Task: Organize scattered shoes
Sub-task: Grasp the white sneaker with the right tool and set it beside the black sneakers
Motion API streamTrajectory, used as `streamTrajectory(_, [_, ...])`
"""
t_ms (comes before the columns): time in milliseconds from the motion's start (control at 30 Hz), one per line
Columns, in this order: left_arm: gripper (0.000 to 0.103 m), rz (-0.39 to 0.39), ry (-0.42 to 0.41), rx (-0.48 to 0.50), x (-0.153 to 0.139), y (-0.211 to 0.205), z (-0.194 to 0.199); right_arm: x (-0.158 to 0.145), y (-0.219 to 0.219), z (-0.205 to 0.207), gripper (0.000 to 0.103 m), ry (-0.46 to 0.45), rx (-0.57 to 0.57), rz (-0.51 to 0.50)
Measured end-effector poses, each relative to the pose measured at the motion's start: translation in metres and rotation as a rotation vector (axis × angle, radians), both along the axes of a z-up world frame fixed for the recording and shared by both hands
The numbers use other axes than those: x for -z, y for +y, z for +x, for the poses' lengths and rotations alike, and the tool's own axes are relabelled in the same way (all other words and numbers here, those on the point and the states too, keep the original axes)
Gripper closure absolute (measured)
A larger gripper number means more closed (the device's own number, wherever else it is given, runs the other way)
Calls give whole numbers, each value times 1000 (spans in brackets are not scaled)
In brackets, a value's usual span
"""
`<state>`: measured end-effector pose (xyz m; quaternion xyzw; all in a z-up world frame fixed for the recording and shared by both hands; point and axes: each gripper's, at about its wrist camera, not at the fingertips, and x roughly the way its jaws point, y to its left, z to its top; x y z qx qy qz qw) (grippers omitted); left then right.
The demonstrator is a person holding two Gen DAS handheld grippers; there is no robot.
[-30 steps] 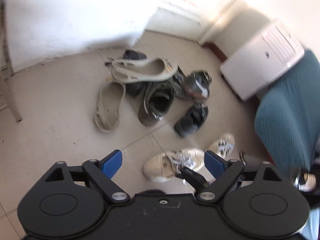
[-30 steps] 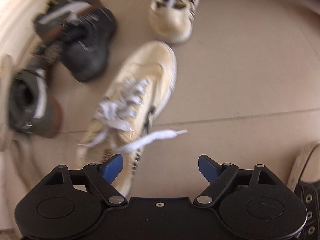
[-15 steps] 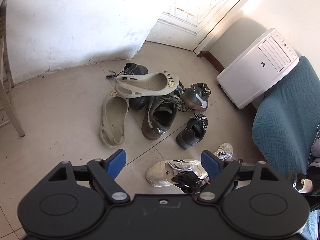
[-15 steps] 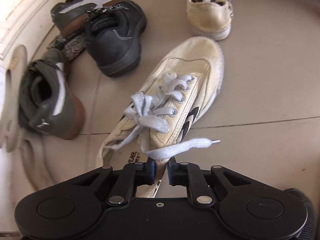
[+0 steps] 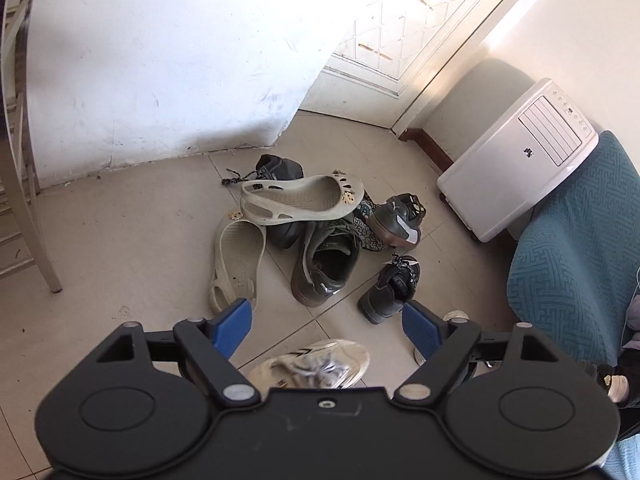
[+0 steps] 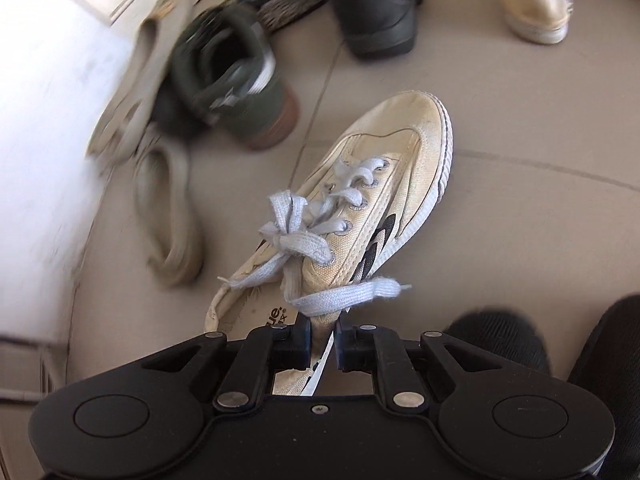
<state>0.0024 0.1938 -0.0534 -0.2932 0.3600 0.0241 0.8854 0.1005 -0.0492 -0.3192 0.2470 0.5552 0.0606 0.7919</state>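
Note:
My right gripper [image 6: 322, 334] is shut on the side wall of a cream canvas sneaker [image 6: 384, 200] with grey laces, held toe away from me over the floor. The same sneaker [image 5: 316, 364] shows blurred low in the left wrist view, just below my open left gripper [image 5: 328, 326], whose blue pads hold nothing. Its mate [image 6: 536, 4] sits on the tiles at the upper right. Ahead lies a pile: two beige clogs [image 5: 300, 200], a green high-top [image 5: 328, 264], a black shoe [image 5: 390, 290] and a dark sneaker with a brown sole [image 5: 398, 218].
A white appliance [image 5: 520, 160] stands against the wall at the right, beside a teal covered seat [image 5: 572, 248]. A chair leg [image 5: 24, 160] is at the far left. A white wall and a door frame close off the back. A person's dark shoe [image 6: 500, 340] is near my right gripper.
My right gripper closed on the cream sneaker's side and has swung it away from the pile, turning as it went. My left gripper drew back slightly and stayed open.

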Motion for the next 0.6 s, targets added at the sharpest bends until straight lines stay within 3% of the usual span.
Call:
streamTrajectory(433, [22, -28, -60, -39, -15, 9, -19, 3, 45, -98, 93, 172, -184, 50])
streamTrajectory(600, [21, -40, -72, -26, -17, 4, -20, 18, 50, -129, 93, 215, -245, -18])
